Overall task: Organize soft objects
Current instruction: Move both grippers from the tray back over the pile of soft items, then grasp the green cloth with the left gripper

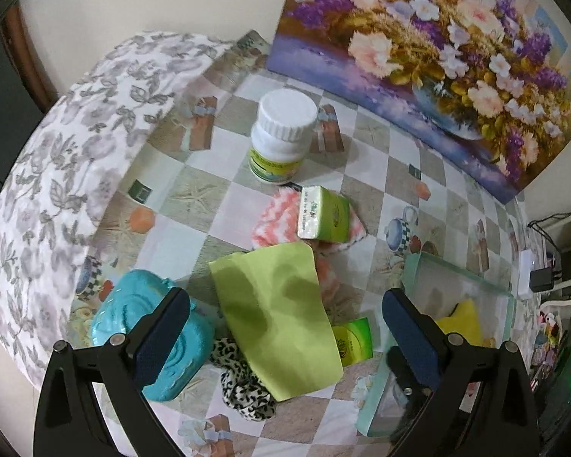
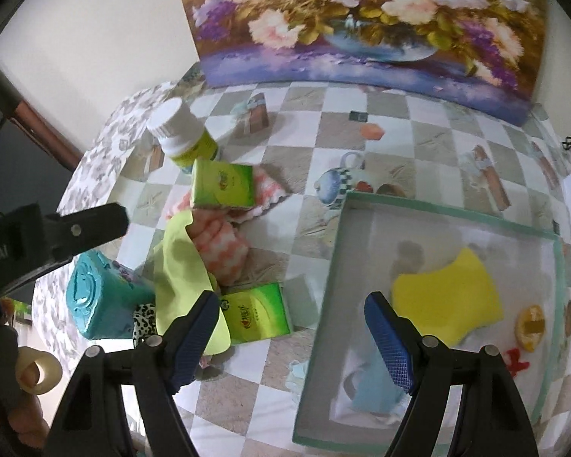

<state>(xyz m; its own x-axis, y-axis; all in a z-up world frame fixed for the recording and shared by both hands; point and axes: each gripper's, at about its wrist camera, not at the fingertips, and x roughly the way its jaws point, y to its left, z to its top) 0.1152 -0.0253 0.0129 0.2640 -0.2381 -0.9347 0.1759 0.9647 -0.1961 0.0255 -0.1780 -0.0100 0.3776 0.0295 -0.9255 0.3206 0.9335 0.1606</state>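
My left gripper [image 1: 285,327] hangs open over a lime-green cloth [image 1: 278,316] that lies on a pink-and-white zigzag cloth [image 1: 276,215] and a leopard-print scrunchie [image 1: 243,384]. Nothing is between its pads. My right gripper [image 2: 291,337] is open above the near left edge of the shallow green-rimmed tray [image 2: 323,266], empty. In the tray lie a yellow sponge [image 2: 447,301], a light blue cloth [image 2: 369,388] and a small yellow round item [image 2: 531,327]. The lime-green cloth [image 2: 179,266] and zigzag cloth [image 2: 220,251] sit left of the tray. The left gripper's finger [image 2: 91,224] shows at the left.
Two green tissue packs [image 1: 323,213] [image 2: 257,312], a white pill bottle [image 1: 281,141], a teal plastic box [image 1: 152,335] and a tape roll [image 2: 38,369] crowd the checked tablecloth [image 2: 399,144]. A flower painting [image 1: 437,61] leans on the wall behind. A floral pillow [image 1: 68,167] lies left.
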